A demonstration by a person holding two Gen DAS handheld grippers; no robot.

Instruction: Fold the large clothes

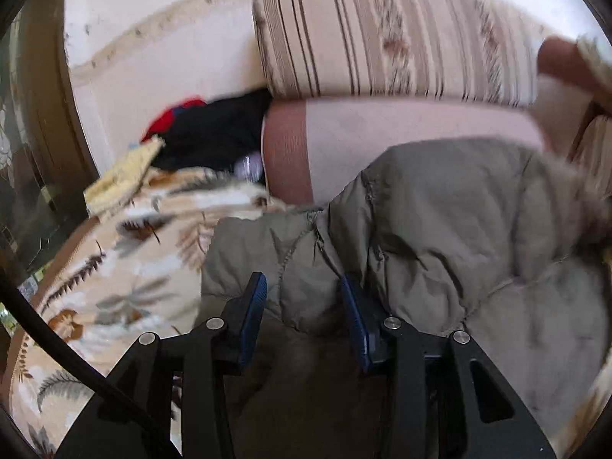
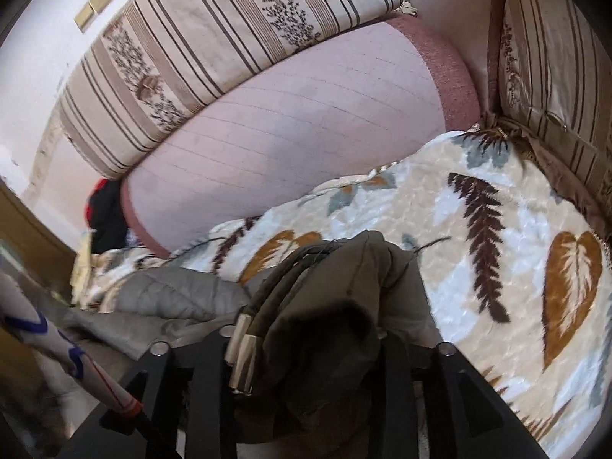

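An olive-green padded jacket [image 1: 440, 214] with a fur-trimmed hood lies on a leaf-patterned blanket [image 1: 126, 267]. My left gripper [image 1: 302, 294] has its blue-padded fingers [image 1: 255, 306] on either side of a thick fold of the jacket's edge, pressing into it. In the right wrist view my right gripper [image 2: 306, 340] is closed on a bunch of the same jacket [image 2: 355, 290]; the fabric, fur trim and two drawcords with metal tips [image 2: 243, 348] hide the fingertips. The jacket's grey lining [image 2: 176, 298] trails to the left.
A pink bolster [image 2: 290, 130] and a striped floral cushion [image 2: 214, 46] stand behind the blanket [image 2: 497, 252]. Another striped cushion [image 2: 554, 76] is at the right. Dark and red clothes [image 1: 206, 126] and a yellow cloth [image 1: 122, 179] are piled at the far left.
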